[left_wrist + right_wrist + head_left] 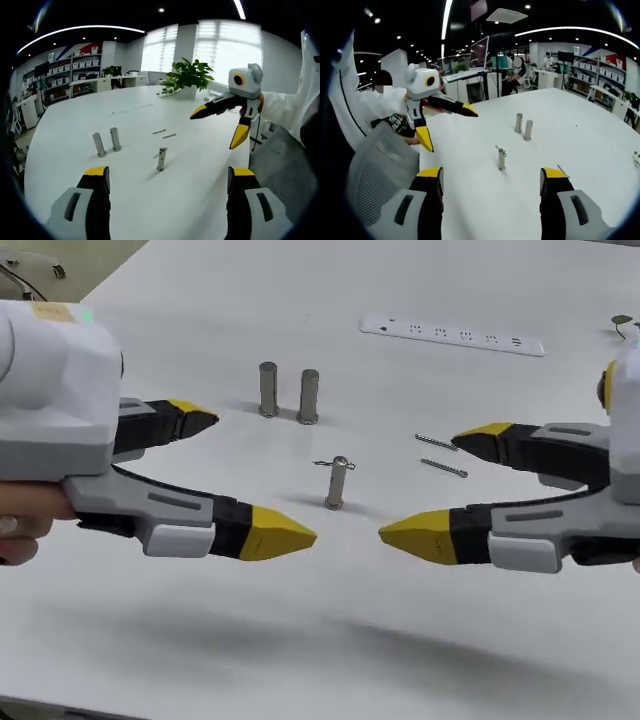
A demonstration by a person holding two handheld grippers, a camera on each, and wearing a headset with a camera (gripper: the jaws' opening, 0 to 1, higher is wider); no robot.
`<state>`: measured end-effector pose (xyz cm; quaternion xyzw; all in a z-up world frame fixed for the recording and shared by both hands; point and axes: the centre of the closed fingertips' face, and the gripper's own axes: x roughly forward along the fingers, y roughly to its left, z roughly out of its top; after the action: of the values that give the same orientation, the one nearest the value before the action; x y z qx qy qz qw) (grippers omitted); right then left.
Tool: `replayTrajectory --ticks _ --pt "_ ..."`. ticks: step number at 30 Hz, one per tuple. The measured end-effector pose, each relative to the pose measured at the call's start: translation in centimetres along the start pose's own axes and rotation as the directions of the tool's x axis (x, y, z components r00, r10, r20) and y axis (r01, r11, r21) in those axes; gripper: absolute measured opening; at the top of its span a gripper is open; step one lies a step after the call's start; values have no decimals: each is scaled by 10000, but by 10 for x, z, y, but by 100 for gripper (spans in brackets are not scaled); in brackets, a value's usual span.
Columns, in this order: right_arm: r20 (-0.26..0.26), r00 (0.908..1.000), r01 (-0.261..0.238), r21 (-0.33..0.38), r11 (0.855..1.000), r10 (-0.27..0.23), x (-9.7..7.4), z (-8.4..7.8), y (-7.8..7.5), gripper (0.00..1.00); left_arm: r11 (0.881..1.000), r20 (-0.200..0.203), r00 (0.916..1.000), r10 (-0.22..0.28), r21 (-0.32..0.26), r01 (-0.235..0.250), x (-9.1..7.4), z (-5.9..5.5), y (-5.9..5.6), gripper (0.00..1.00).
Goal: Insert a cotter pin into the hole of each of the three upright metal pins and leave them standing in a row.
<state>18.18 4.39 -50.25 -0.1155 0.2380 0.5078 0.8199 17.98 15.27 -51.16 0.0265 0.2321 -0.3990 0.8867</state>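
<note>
**Both claws open, 1 pin fitted**

Your white counter [300, 640] carries everything. Your left claw [265, 478] and right claw [418, 485] hover above it with their tips facing each other. Both have jaws spread wide and hold nothing. A power strip [452, 335] lies at the far side. A bare pin [268, 389] and a 2nd bare pin [308, 396] stand side by side. Nearer you, a 3rd pin [337, 483] stands apart with a cotter [333, 464] through its top. 2 loose cotters [444, 468] lie to its right.
</note>
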Motion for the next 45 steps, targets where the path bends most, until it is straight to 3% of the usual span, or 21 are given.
replayTrajectory --ticks 5,12,17,20,24,27,32,37,41,45 --pt "160 9971 734 600 9955 -744 -13 -5 -9 82 9996 -270 9993 270 28 -270 -4 -7 4 96" --pt "559 9874 1386 1424 9801 -1478 -29 -10 -13 87 9989 -280 9988 394 -261 -401 -8 -13 10 96" --pt "639 9827 1604 1783 9708 -1741 -32 -15 -16 89 9966 -290 9981 536 -610 -552 -9 -14 19 93" --pt "745 9788 1708 2177 9610 -1909 -33 -17 -18 93 9964 -382 9974 616 -563 -637 -6 -12 20 93" --pt "679 9788 1733 2275 9582 -1931 -33 -18 -17 96 9957 -334 9965 771 -487 -787 -2 -6 26 91" --pt "680 9794 1703 2295 9583 -1903 -33 -18 -15 97 9946 -338 9968 727 -713 -750 2 -5 39 83" --pt "482 9820 1674 2283 9591 -1829 -33 -22 -10 98 9945 -407 9955 851 -579 -874 6 -2 61 81" --pt "360 9809 1778 2345 9557 -1913 -34 -25 -10 98 9945 -900 9907 1023 -124 -1038 11 -3 82 78" --pt "140 9804 1885 2210 9569 -1964 -36 -28 -11 96 9899 -332 9924 1181 -747 -1203 19 9 96 76" --pt "-6 9787 2005 2183 9551 -2053 -38 -30 -12 96 9796 -188 9805 1957 -427 -1964 26 21 123 71"
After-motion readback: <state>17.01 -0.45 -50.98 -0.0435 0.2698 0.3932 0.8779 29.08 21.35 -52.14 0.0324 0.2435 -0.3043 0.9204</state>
